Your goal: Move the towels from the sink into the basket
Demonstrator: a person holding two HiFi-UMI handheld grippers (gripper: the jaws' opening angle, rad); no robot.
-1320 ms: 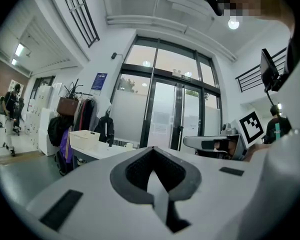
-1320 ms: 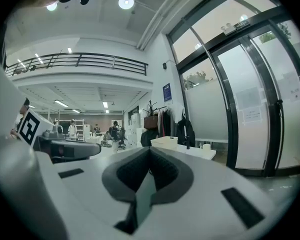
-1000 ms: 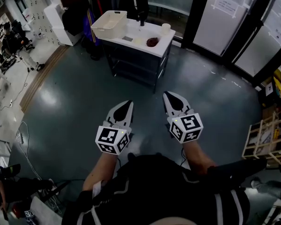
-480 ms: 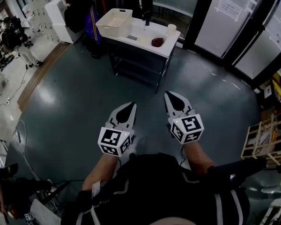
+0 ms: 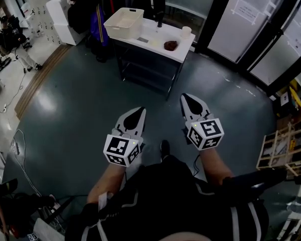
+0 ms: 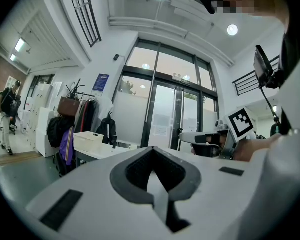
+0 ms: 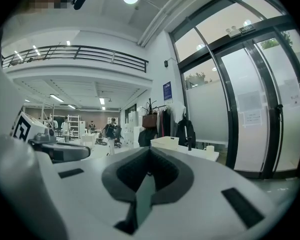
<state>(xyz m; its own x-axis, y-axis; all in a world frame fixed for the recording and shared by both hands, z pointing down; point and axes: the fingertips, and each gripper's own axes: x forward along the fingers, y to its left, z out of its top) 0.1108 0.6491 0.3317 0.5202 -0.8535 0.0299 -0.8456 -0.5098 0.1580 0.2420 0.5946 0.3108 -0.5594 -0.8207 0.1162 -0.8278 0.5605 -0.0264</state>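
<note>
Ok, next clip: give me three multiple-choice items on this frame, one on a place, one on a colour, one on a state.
1. Where does the cream rectangular plastic basket stand on the white table?
A) at its left end in the head view
B) at its right end
C) underneath it

2. What colour is the small crumpled lump on the table?
A) bright yellow
B) dark reddish-brown
C) blue

3. How do the jaws of the left gripper and right gripper stand?
A) both wide open
B) one holds a towel
C) both shut, empty

Answers: 1 A, the basket sits at the table's left end. 2 B, the lump looks dark red-brown against the white top. 3 C, each gripper view shows the jaws together with nothing between.
</note>
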